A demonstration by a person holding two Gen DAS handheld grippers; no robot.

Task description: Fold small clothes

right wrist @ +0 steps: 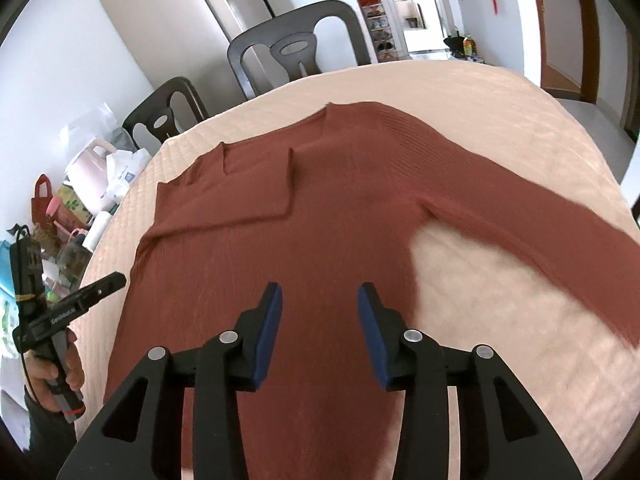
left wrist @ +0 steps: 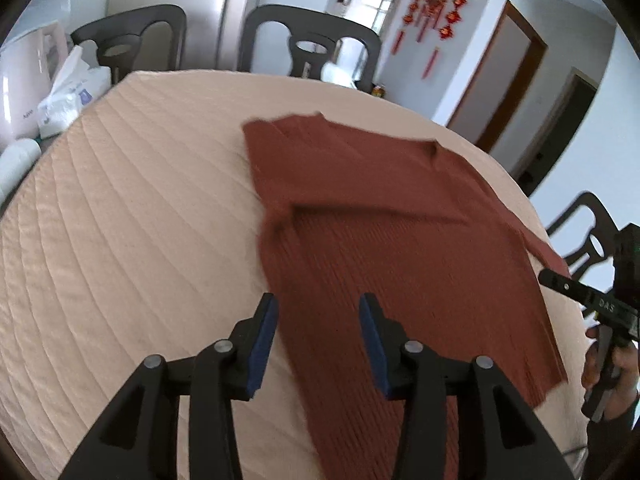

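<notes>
A rust-red ribbed sweater (left wrist: 380,240) lies flat on the peach quilted table cover (left wrist: 120,240). Its left sleeve is folded across the chest. In the right wrist view the sweater (right wrist: 280,220) has its right sleeve (right wrist: 560,240) stretched out to the right. My left gripper (left wrist: 318,320) is open and empty, above the sweater's left lower edge. My right gripper (right wrist: 320,308) is open and empty, above the sweater's body. The right gripper also shows at the right edge of the left wrist view (left wrist: 600,304), and the left gripper at the left edge of the right wrist view (right wrist: 72,304).
Dark chairs (left wrist: 312,44) stand along the far side of the table. Plastic bags, a pink kettle (right wrist: 94,168) and bottles crowd the table's left end. Another chair (left wrist: 588,232) stands at the right. A doorway (left wrist: 504,72) and red hangings are behind.
</notes>
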